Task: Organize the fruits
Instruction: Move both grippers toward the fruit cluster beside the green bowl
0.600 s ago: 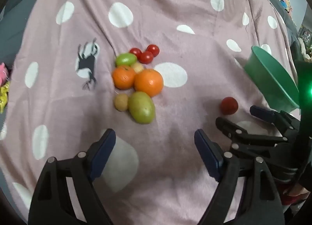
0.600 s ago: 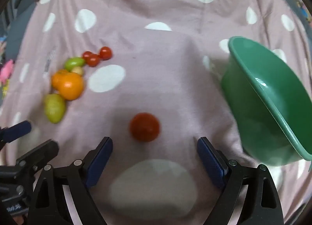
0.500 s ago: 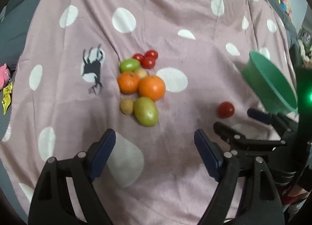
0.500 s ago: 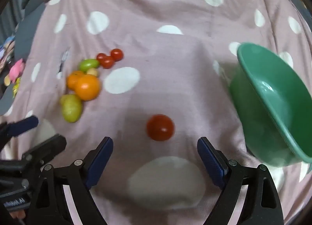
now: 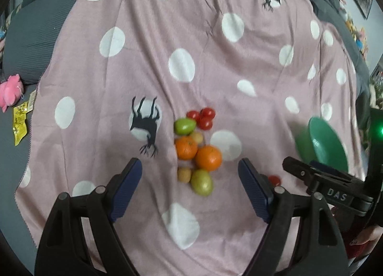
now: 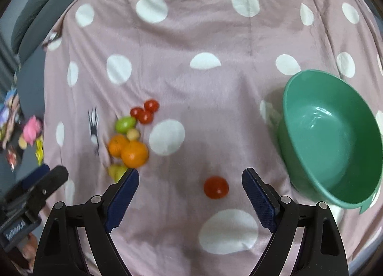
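A cluster of fruit lies on the pink spotted blanket [image 5: 215, 65]: two oranges [image 5: 207, 157], a green mango [image 5: 201, 182], a green tomato [image 5: 183, 125], three small red tomatoes [image 5: 202, 116] and two small yellowish fruits. The cluster also shows in the right wrist view [image 6: 134, 153]. A lone red tomato [image 6: 216, 187] lies apart, just ahead of my right gripper [image 6: 190, 197], which is open and empty. An empty green bowl [image 6: 335, 137] stands tilted to the right. My left gripper [image 5: 190, 187] is open and empty, held above and just short of the cluster.
The blanket covers a grey sofa or bed [image 5: 31, 36]. A pink toy [image 5: 9, 91] and a yellow packet [image 5: 20, 123] lie off the blanket at the left. The right gripper's body [image 5: 335, 187] shows at the left view's right edge.
Both grippers have pulled back and risen, so the fruit and bowl look smaller and farther off. Both stay open. Nothing on the blanket has moved.
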`<state>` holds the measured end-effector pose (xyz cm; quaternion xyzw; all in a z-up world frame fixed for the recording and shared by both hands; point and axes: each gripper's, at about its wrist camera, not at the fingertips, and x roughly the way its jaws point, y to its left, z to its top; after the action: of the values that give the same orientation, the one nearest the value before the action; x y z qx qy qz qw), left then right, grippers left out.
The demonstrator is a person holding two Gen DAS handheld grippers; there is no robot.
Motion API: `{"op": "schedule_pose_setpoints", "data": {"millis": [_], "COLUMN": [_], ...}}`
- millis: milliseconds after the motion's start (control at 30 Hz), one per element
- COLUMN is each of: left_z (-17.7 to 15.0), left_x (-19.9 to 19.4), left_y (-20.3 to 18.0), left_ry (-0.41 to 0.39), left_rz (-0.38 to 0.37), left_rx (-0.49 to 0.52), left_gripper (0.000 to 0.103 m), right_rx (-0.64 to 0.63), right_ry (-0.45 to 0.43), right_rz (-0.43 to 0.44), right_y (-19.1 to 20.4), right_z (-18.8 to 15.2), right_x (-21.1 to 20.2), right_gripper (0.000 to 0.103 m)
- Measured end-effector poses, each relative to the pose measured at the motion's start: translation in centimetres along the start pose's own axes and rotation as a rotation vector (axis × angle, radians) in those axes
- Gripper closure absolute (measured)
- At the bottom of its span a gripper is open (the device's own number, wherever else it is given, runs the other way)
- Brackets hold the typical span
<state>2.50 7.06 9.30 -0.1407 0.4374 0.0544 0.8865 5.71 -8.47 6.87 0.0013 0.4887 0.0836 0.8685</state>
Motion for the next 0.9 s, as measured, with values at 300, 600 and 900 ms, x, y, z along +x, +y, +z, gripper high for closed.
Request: {"op": "schedule_pose_setpoints", "data": {"millis": [300,600,900], "left_z": [1.8,2.1,2.4], "left_x": [1.4,3.2,4.7], "left_y": [0.1,1.9,2.8], "left_ry": [-0.026,-0.017,0.024], "left_rz": [-0.042,0.017,0.015], "left_rx": [-0.068,-0.064,-0.092], "left_gripper": [0.024,0.030,0.045], "right_rx": [0.038,-0.040,-0.061], "right_ry": [-0.041,-0.076,0.019], "right_rz": [0.017,0.042,0.145], "right_y": [0.9,1.6,2.4], "right_z": [2.9,3.7,3.2], "right_x": [0.5,2.2,5.4], "right_gripper": [0.016,0.020,0.039]}}
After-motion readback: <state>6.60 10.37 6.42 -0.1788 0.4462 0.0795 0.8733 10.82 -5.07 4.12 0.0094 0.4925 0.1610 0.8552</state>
